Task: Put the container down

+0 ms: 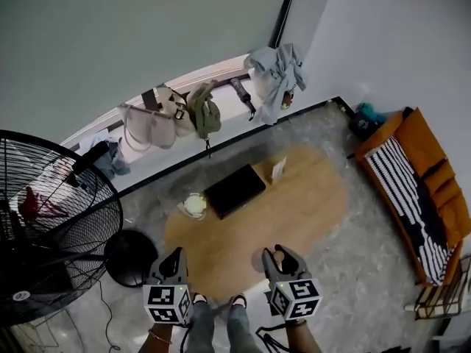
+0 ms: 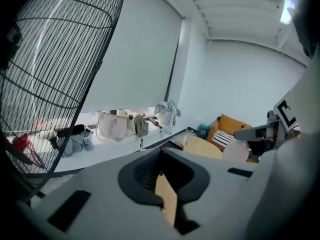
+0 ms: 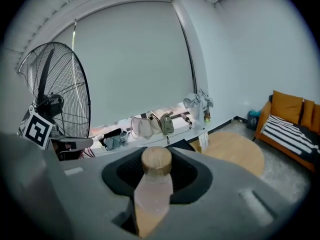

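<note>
We count 2 grippers in the lower part of the head view. The left hand-held gripper sits at lower left. In its own view its jaws stand slightly apart with nothing between them, and only a sliver of wood shows through the gap. The right hand-held gripper sits at lower right, its jaws clamped on the sides of the 1 container. This is a clear, faintly pink bottle topped by 1 round wooden lid, standing upright between the jaws. In the head view the container is at the near rim of the 1 oval wooden counter. We cannot tell whether its base touches the wood.

We count 3 things on the counter, all on its far half in the middle of the frame and well apart from both grippers. They are 1 flat black slab, 1 round pale dish just left of it, and 1 small white card to its upper right.

Along the window ledge at upper centre hang 3 bags, 2 pale and 1 green, plus 1 grey garment. There is 1 black floor fan at the left edge and 1 orange sofa with a striped throw at the right edge.
</note>
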A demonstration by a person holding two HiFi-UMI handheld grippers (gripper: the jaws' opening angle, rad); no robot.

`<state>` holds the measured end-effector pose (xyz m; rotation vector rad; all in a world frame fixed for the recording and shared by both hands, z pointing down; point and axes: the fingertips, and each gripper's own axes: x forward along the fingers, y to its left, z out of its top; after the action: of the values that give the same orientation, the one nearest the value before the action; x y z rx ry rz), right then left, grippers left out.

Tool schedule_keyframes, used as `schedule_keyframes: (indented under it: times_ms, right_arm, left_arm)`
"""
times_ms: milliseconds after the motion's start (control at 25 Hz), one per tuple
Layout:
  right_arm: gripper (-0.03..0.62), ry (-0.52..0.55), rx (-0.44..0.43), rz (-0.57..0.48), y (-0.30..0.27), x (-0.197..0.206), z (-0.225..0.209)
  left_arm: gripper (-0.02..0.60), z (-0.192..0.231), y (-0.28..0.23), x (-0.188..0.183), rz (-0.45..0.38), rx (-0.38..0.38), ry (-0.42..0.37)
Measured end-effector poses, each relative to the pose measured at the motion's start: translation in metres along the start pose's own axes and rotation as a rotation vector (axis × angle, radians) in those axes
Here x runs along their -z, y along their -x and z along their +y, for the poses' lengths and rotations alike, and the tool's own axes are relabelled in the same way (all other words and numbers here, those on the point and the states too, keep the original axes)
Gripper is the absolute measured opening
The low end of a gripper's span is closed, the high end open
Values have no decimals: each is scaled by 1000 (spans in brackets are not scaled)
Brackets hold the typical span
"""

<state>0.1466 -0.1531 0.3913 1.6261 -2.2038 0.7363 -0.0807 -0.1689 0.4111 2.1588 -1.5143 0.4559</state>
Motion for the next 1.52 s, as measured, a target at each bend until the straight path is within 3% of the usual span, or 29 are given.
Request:
schedule_keyframes:
  times_ms: [1000, 1520]
  right_arm:
    - [130, -37, -64, 168, -88, 202, 1]
    - [130, -39, -31, 209, -93, 234, -4]
  left_arm:
    - [-6, 42, -75, 208, 140, -39, 87]
    - [-6, 43, -76, 239, 170, -32, 91]
